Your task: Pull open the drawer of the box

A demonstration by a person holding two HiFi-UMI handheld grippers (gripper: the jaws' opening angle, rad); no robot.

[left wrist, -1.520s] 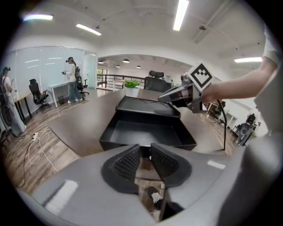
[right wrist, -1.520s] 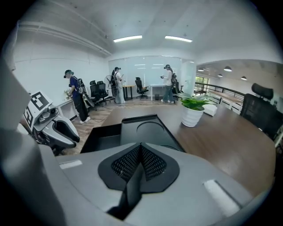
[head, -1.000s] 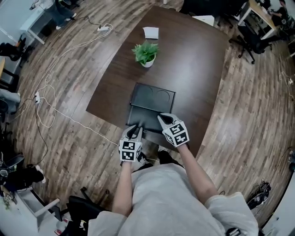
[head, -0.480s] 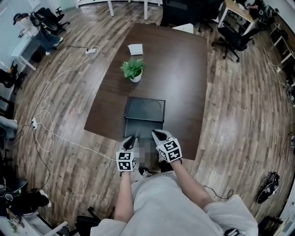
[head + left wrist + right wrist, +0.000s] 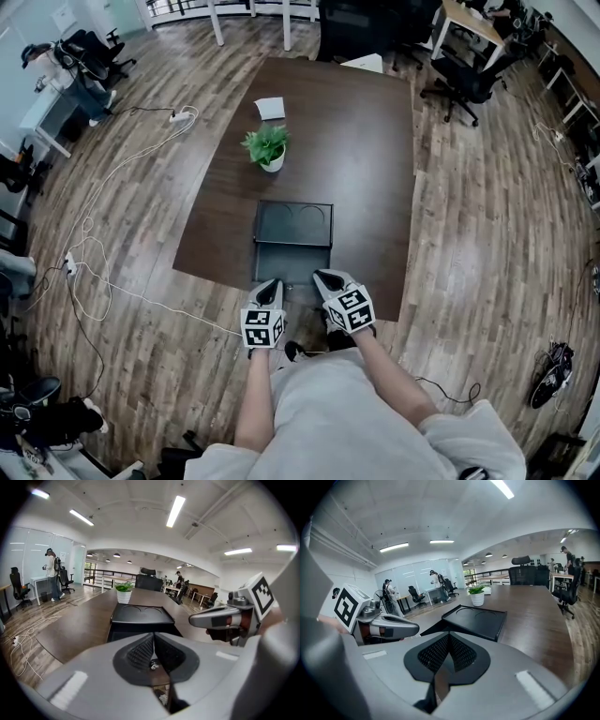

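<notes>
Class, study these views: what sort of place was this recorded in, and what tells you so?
Most likely an open-plan office: a long dark meeting table, black swivel chairs by the desks beyond it, and strip lights across an open ceiling.

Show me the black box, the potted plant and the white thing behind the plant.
black box (image 5: pixel 293 223), head view, its top panel.
potted plant (image 5: pixel 266 143), head view, its leaves.
white thing (image 5: pixel 271 108), head view, its middle.

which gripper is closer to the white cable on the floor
Left. The white cable passes just to the left of the left gripper; the right gripper is farther right, on the left gripper's other side.
</notes>
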